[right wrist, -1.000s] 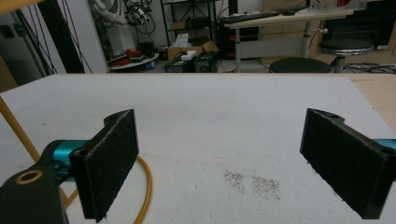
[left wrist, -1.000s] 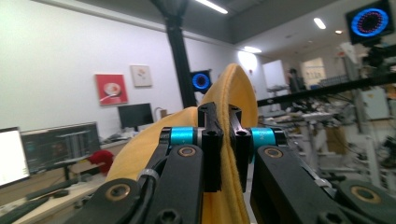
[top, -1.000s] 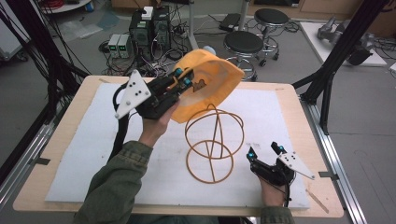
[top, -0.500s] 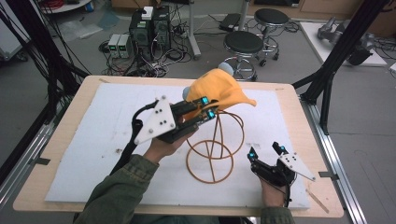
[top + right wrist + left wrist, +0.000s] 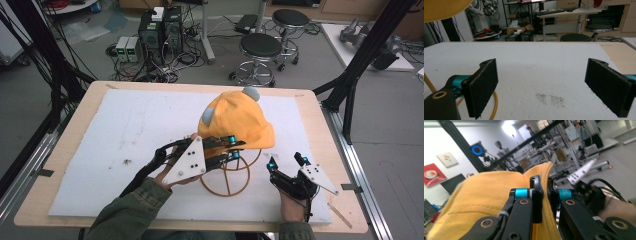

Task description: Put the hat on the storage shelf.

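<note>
Black foam pads stand wide apart on the right hand-held gripper, which holds nothing and rests low at the lower right of the high view, on the white mat of the surface. In its own view a curved piece of wire crosses the lower left corner and bare mat lies between the jaws.

Just left of it, at centre frame, the left hand-held gripper is clamped on the rim of the yellow hat; its own view shows the fabric pinched between nearly closed jaws. A second ago the hat was held up and tipped at the far side of the orange wire stand; half a second ago it was coming over the top; now it sits down over the stand, hiding the upper loops and leaving the base ring showing. The hat looks close to seated, so letting go seems the likely next step. The pinched rim may still drag the cloth askew.

Beyond the surface stand two stools and a tangle of electronics at upper left, well clear of the work.
</note>
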`<action>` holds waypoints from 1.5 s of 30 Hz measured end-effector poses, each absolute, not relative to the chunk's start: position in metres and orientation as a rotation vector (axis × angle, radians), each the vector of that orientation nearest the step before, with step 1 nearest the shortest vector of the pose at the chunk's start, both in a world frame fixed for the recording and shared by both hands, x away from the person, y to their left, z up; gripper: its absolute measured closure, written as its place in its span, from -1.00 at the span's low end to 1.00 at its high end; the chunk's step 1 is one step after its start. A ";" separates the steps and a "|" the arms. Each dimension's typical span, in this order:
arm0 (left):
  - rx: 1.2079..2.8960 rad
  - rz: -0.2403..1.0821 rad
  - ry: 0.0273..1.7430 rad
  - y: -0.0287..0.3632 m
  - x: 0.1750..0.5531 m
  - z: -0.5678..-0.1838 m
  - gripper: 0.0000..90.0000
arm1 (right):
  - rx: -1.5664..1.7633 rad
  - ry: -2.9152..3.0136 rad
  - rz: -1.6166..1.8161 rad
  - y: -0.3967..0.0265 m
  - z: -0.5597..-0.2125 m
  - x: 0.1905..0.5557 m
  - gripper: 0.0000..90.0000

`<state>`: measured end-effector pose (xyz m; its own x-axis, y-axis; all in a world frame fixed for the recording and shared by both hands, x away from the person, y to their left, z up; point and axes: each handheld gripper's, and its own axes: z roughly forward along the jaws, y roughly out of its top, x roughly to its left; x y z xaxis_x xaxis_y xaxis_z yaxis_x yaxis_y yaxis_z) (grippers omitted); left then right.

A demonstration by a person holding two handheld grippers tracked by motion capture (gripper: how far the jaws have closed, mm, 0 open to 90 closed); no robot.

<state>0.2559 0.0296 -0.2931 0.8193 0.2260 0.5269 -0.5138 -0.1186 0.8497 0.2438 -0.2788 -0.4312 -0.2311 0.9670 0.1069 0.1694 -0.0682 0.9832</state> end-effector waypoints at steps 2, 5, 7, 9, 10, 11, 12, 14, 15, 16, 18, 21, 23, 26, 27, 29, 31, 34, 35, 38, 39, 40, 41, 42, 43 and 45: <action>1.591 0.614 -0.241 0.030 0.255 -0.297 0.93 | 1.276 1.470 1.376 -0.279 -0.431 0.244 -0.77; 1.635 0.587 -0.255 0.029 0.254 -0.303 0.93 | 1.276 1.468 1.378 -0.279 -0.431 0.244 -0.77; 1.654 0.571 -0.264 0.029 0.253 -0.307 0.93 | 1.274 1.469 1.378 -0.279 -0.431 0.244 -0.77; 1.662 0.561 -0.265 0.030 0.251 -0.310 0.93 | 1.271 1.468 1.380 -0.279 -0.431 0.244 -0.77; 1.665 0.560 -0.267 0.030 0.250 -0.311 0.93 | 1.271 1.469 1.378 -0.279 -0.431 0.244 -0.77; 1.671 0.557 -0.269 0.031 0.249 -0.312 0.93 | 1.270 1.471 1.378 -0.279 -0.432 0.244 -0.77; 1.683 0.546 -0.269 0.031 0.249 -0.313 0.93 | 1.276 1.471 1.376 -0.280 -0.431 0.243 -0.77; 1.710 0.514 -0.277 0.031 0.249 -0.315 0.93 | 1.274 1.473 1.374 -0.280 -0.432 0.243 -0.77; 1.721 0.499 -0.280 0.031 0.249 -0.315 0.93 | 1.270 1.468 1.372 -0.281 -0.432 0.243 -0.77; 1.727 0.491 -0.280 0.031 0.250 -0.316 0.93 | 1.281 1.467 1.375 -0.280 -0.432 0.242 -0.77; 1.740 0.477 -0.287 0.031 0.250 -0.317 0.93 | 1.276 1.466 1.376 -0.281 -0.432 0.242 -0.77; 1.750 0.455 -0.291 0.032 0.251 -0.319 0.92 | 1.284 1.462 1.373 -0.283 -0.432 0.239 -0.77; 1.745 0.454 -0.289 0.033 0.251 -0.319 0.89 | 1.290 1.455 1.374 -0.285 -0.432 0.238 -0.77; 1.730 0.430 -0.275 0.033 0.250 -0.318 0.70 | 1.307 1.448 1.373 -0.287 -0.432 0.236 -0.77; 1.727 0.425 -0.272 0.033 0.250 -0.318 0.63 | 1.309 1.450 1.371 -0.287 -0.433 0.235 -0.77; 1.718 0.410 -0.268 0.033 0.249 -0.317 0.48 | 1.306 1.451 1.358 -0.289 -0.433 0.234 -0.77; 1.707 0.396 -0.274 0.034 0.248 -0.316 0.32 | 1.311 1.449 1.355 -0.289 -0.433 0.233 -0.77; 1.690 0.373 -0.296 0.036 0.247 -0.316 0.15 | 1.305 1.451 1.352 -0.289 -0.432 0.232 -0.77; 1.685 0.372 -0.299 0.037 0.247 -0.316 0.10 | 1.303 1.450 1.352 -0.288 -0.432 0.232 -0.77; 1.669 0.372 -0.294 0.039 0.245 -0.316 -0.03 | 1.298 1.453 1.345 -0.288 -0.432 0.231 -0.77; 1.667 0.379 -0.294 0.040 0.245 -0.316 -0.05 | 1.296 1.454 1.345 -0.288 -0.432 0.232 -0.77; 1.663 0.388 -0.293 0.041 0.245 -0.315 -0.05 | 1.292 1.457 1.344 -0.288 -0.432 0.232 -0.77; 1.657 0.392 -0.288 0.042 0.244 -0.315 -0.07 | 1.292 1.457 1.343 -0.288 -0.432 0.232 -0.77; 1.653 0.389 -0.285 0.043 0.244 -0.315 -0.08 | 1.293 1.457 1.344 -0.288 -0.432 0.232 -0.77; 1.647 0.390 -0.283 0.044 0.244 -0.314 -0.09 | 1.293 1.457 1.344 -0.288 -0.432 0.232 -0.77; 1.631 0.384 -0.278 0.047 0.244 -0.314 -0.10 | 1.298 1.457 1.345 -0.288 -0.432 0.232 -0.77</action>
<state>0.2440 0.0465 -0.3136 0.9122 0.0472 0.4070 -0.4012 -0.0977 0.9108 0.2316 -0.2883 -0.4324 -0.2019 0.9737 0.1052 0.1820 -0.0683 0.9809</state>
